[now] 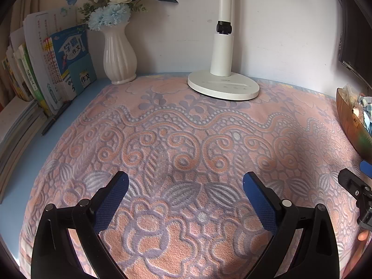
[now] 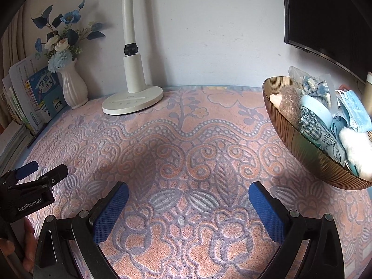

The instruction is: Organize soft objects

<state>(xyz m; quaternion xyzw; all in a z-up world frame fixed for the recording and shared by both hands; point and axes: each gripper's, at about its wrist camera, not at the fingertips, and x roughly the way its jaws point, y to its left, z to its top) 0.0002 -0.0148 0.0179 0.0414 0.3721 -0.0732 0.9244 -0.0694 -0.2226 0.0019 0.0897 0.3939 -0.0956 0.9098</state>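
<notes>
Both grippers, left [image 1: 185, 181] and right [image 2: 188, 191], gape wide, empty, over the towel [image 2: 186, 139]. Bowl [image 2: 309, 153] of soft items sits right of the right one.

Here's the pale blue counter [image 1: 90, 93], and nearly all of it sits under a pink-and-lavender patterned terry towel [image 1: 186, 144] spread flat. At the back, the white desk lamp's oval base [image 1: 223, 87] stands on the towel's far edge. Left of it, a ribbed white ceramic vase [image 1: 119, 55] of blue and white flowers stands on bare counter just beside the towel. Far left, a row of upright books [image 1: 62, 65] with a dark pen [image 1: 54, 121] lying in front. At the right edge, a ribbed amber bowl [image 2: 309, 158] stuffed with soft items rests on the towel.
</notes>
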